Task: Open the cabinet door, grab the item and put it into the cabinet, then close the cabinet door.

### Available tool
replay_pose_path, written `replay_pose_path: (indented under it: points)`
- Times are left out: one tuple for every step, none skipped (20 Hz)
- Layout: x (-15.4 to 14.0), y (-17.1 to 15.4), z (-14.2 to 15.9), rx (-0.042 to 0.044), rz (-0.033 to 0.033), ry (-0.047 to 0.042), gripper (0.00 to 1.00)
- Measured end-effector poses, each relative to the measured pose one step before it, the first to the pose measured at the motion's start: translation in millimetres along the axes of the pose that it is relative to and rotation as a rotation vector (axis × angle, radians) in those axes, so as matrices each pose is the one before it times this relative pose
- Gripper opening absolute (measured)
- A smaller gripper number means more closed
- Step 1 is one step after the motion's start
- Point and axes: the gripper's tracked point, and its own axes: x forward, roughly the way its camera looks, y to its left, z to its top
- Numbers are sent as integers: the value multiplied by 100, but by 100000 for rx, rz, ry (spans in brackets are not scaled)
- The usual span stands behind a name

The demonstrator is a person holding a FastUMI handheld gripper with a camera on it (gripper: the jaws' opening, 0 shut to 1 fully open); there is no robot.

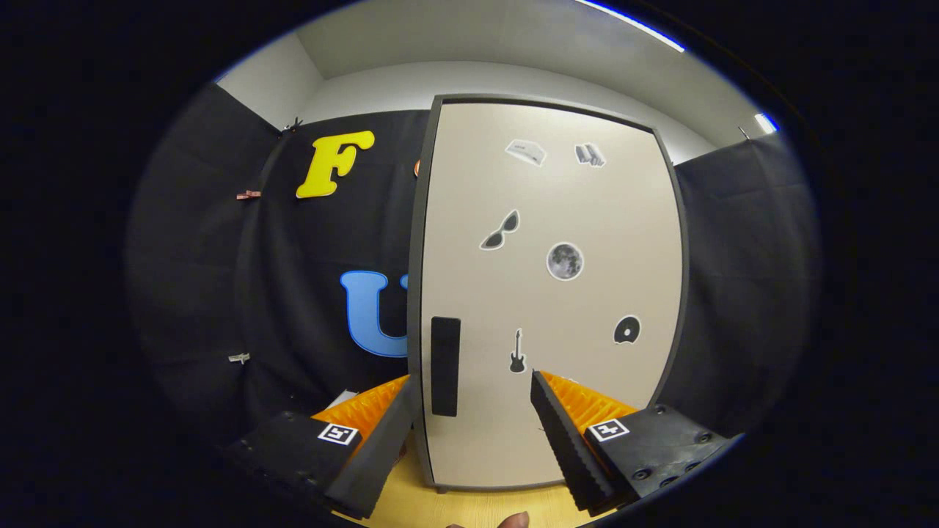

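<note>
Door (550, 293) is sitting shut, flush in its frame, standing just ahead of the jaws. Handle (445, 366), a dark vertical strip by the door's left edge, is lying ahead and between the jaws, nearer the left one. Gripper (473, 392) is hanging with jaws apart, holding nothing, not touching the door. Cabinet is standing on the surface (469, 506). The item is nowhere I can pick out. Judging by that, either nothing is done yet or it's all finished; can't tell which. If early: open, fetch, place and close are all remaining.
</note>
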Motion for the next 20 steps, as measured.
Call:
replay_pose_path:
  points:
    - [1107, 273, -227, 897, -54, -220, 97]
    - [1192, 123, -50, 592, -696, -822, 97]
    - [1122, -80, -178, 546, -1019, -513, 97]
    - [1010, 135, -468, 897, -613, 403, 97]
    - [907, 275, -503, 905, 184, 776, 97]
    - [1010, 268, -531, 456, -3, 1068, 97]
    - [423, 314, -704, 269, 367, 1199, 93]
    - [250, 279, -455, 250, 389, 926, 91]
    - [565, 550, -328, 601, 814, 557, 85]
    - [292, 329, -65, 226, 278, -85, 83]
    - [240, 458, 39, 327, 576, -826, 83]
    - [611, -43, 359, -631, -1312, -220, 83]
    - [20, 23, -307, 111, -367, -148, 67]
    - [-153, -170, -13, 389, -1409, 98, 50]
    - [625, -157, -118, 1177, -575, 776, 48]
    - [315, -165, -242, 1693, -354, 1526, 48]
    - [167, 3, 235, 2566, -375, -630, 48]
    - [-148, 28, 164, 386, -564, -1003, 44]
    - [-53, -149, -1, -1484, 24, -267, 41]
    - [-689, 57, 194, -1247, 823, 550, 41]
